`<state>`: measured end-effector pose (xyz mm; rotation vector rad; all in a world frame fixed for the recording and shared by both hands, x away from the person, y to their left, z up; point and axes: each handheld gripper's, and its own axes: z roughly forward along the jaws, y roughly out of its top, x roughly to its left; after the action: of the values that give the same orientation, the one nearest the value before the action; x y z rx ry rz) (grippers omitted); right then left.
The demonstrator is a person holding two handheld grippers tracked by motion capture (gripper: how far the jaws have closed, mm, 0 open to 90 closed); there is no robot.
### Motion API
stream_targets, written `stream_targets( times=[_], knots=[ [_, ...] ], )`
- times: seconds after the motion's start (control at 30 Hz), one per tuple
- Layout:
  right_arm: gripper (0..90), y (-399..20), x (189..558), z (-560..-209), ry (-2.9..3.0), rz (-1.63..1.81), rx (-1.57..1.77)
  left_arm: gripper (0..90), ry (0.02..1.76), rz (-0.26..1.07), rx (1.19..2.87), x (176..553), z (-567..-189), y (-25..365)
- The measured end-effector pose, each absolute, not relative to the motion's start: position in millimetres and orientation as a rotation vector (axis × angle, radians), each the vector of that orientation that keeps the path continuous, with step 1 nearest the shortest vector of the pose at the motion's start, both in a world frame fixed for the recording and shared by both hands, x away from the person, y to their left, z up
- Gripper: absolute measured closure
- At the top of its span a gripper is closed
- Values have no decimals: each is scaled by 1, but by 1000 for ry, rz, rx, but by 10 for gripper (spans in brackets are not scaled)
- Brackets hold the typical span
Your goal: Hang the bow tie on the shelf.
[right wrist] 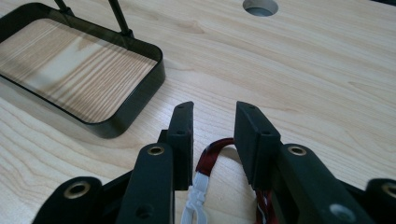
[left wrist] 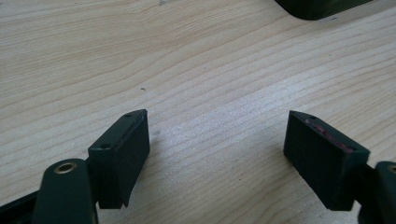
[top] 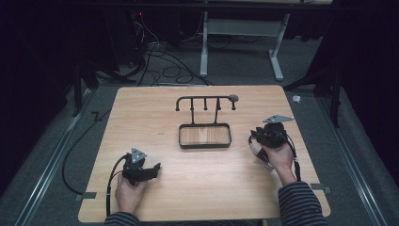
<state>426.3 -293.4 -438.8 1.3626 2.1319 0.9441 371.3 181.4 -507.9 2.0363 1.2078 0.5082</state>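
On the wooden desk (top: pixel 202 188), the right gripper (right wrist: pixel 214 135) is holding a red-and-white strap (right wrist: pixel 205 163) near the right edge, beside the black rack (top: pixel 205 135); the left gripper (left wrist: pixel 217 149) is resting open near the front-left corner

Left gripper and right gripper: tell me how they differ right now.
The left gripper has its jaws spread wide over bare table; the right gripper has its jaws closer together. Nothing lies between the left gripper's jaws; a red and white strap shows between the right gripper's. Both are black.
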Motion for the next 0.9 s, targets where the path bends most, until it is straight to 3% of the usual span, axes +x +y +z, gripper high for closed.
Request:
stream_targets(
  times=[0.9],
  knots=[
    [675, -304, 463, -473, 2195, 856, 1486, 229, 1209, 514, 2040, 371, -508, 181]
  ],
)
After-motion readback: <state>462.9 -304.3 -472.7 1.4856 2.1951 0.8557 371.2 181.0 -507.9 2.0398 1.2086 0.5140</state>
